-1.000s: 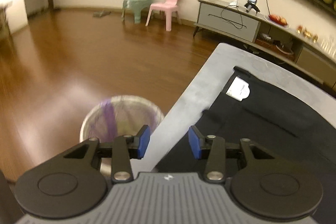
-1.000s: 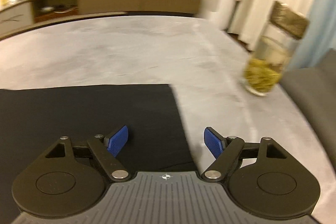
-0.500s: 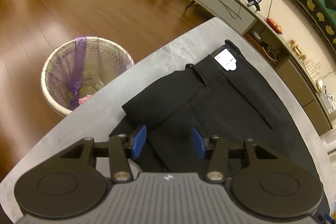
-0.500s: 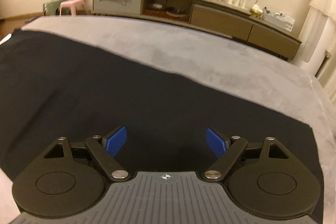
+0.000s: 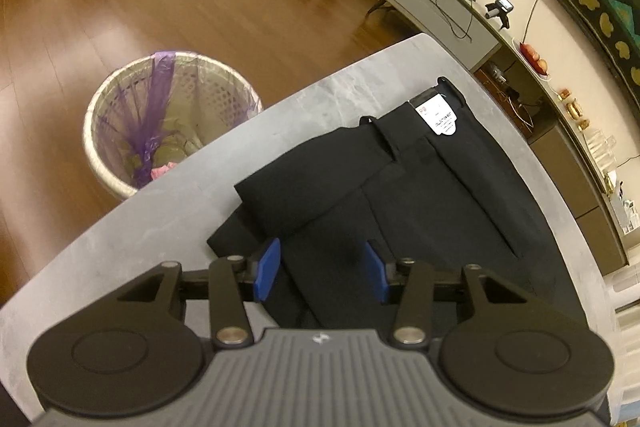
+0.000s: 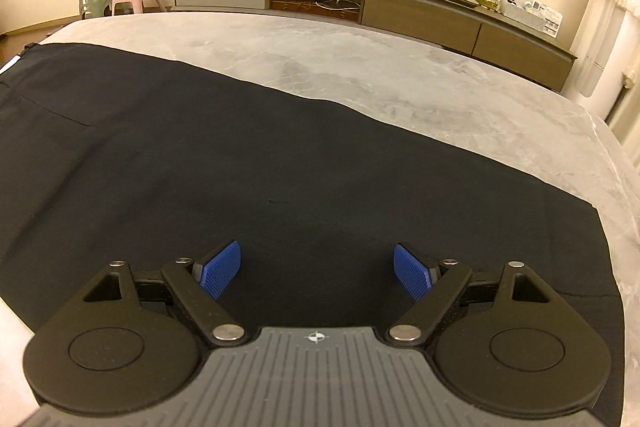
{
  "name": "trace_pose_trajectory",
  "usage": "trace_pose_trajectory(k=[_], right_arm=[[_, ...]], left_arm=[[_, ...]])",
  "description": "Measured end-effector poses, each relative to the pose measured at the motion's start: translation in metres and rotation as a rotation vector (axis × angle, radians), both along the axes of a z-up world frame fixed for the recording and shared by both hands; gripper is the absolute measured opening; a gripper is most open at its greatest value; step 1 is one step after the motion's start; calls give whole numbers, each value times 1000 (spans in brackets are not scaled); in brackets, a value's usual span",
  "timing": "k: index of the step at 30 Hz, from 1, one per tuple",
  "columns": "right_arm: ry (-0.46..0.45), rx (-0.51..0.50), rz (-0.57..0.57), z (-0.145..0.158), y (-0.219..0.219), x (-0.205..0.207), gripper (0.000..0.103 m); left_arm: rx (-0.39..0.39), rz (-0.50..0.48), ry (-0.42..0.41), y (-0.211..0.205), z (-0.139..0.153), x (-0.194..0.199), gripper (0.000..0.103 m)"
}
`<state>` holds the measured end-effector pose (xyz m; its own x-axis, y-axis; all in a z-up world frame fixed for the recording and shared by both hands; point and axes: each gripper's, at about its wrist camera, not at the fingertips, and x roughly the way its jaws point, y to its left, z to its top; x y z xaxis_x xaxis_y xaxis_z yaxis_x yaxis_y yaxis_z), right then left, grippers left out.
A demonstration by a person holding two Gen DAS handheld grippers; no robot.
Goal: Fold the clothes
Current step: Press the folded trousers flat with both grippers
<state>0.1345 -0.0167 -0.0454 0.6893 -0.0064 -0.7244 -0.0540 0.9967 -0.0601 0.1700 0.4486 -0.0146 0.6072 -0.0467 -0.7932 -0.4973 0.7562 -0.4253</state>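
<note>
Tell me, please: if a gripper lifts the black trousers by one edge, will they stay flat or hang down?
The black trousers will probably droop: the cloth lies thin and flat on the grey table. The doubled waist part looks thicker, so that end may feel heavier. The smooth weave could slip from a shallow pinch.

- The right gripper (image 6: pixel 317 269) is hovering over the black trousers (image 6: pixel 240 155), blue pads spread wide, gripping nothing.
- The trousers are lying flat across the grey desk (image 6: pixel 400 75).
- A sideboard (image 6: pixel 420 11) is standing beyond.

Warm, dim indoor light, both views sharp, strong fisheye bending at edges, faint floor glare.
</note>
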Motion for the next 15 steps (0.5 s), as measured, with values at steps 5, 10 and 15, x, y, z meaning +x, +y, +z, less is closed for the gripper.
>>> trace_pose_trajectory(k=[5, 10, 15], right_arm=[[1, 13, -7, -1, -3, -6, 88], [2, 13, 4, -2, 1, -5, 88], [7, 23, 10, -3, -1, -5, 89]], left_arm=[[5, 59, 23, 11, -3, -8, 44], [-9, 51, -19, 7, -3, 0, 38], [-30, 78, -82, -3, 9, -20, 0]])
